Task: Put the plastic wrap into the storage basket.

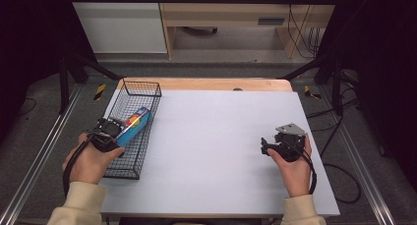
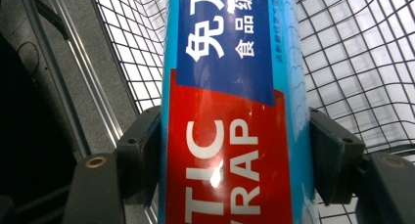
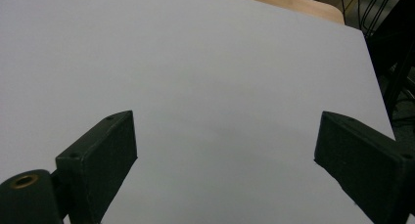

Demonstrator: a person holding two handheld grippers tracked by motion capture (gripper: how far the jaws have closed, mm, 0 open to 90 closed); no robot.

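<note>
A long blue and red box of plastic wrap [image 1: 134, 125] lies slanted inside the black wire basket [image 1: 127, 168] at the table's left edge. My left gripper [image 1: 114, 130] is shut on the near end of the box. In the left gripper view both black pads press the sides of the plastic wrap box [image 2: 234, 111], with the basket mesh [image 2: 352, 62] behind it. Over the right side of the white table my right gripper [image 1: 266, 146] is held open, pointing left. In the right gripper view its fingers [image 3: 103, 155] stand wide apart above the bare sheet.
A white sheet [image 1: 221, 136] covers the table, with a strip of wood [image 1: 211, 84] showing at the far edge. Black frame posts [image 1: 65, 82] stand at both far corners. Cables [image 1: 344, 181] lie on the floor to the right.
</note>
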